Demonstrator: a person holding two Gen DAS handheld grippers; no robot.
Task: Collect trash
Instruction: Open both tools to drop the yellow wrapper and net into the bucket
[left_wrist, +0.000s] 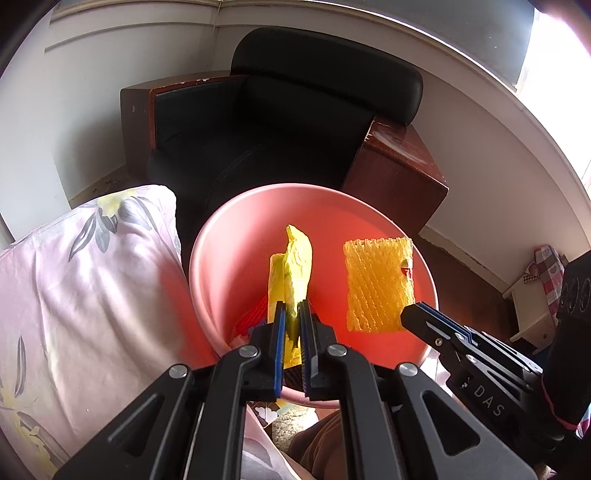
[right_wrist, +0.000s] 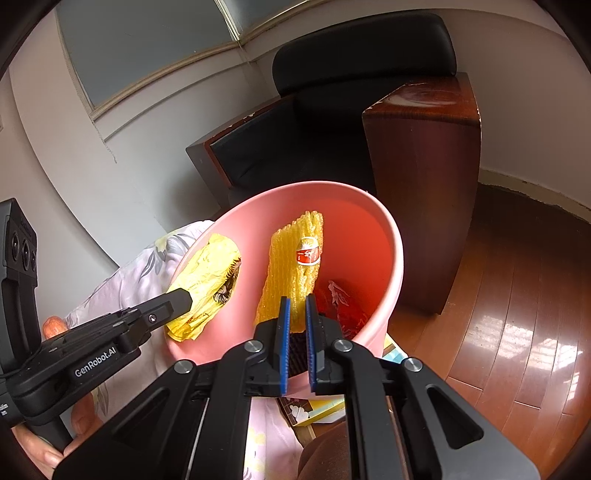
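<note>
A pink bin (left_wrist: 207, 236) stands right in front of both grippers, tilted toward me. My left gripper (left_wrist: 291, 303) is shut on a crumpled yellow wrapper (left_wrist: 293, 258), held over the bin's mouth. My right gripper (right_wrist: 297, 297) is shut on a yellow foam net (right_wrist: 290, 266) with a red-and-white sticker, also held inside the bin's opening. In the left wrist view the right gripper (left_wrist: 408, 314) comes in from the right with the foam net (left_wrist: 378, 284). In the right wrist view the left gripper (right_wrist: 184, 297) comes in from the left with the wrapper (right_wrist: 207, 269). Red trash (right_wrist: 343, 304) lies at the bin's bottom.
A black armchair (left_wrist: 280, 122) with brown wooden sides stands just behind the bin. A floral pink pillow (left_wrist: 85, 280) lies at the left against the bin. Glossy wooden floor (right_wrist: 517, 295) spreads to the right. A hand (right_wrist: 51, 326) holds the left gripper's handle.
</note>
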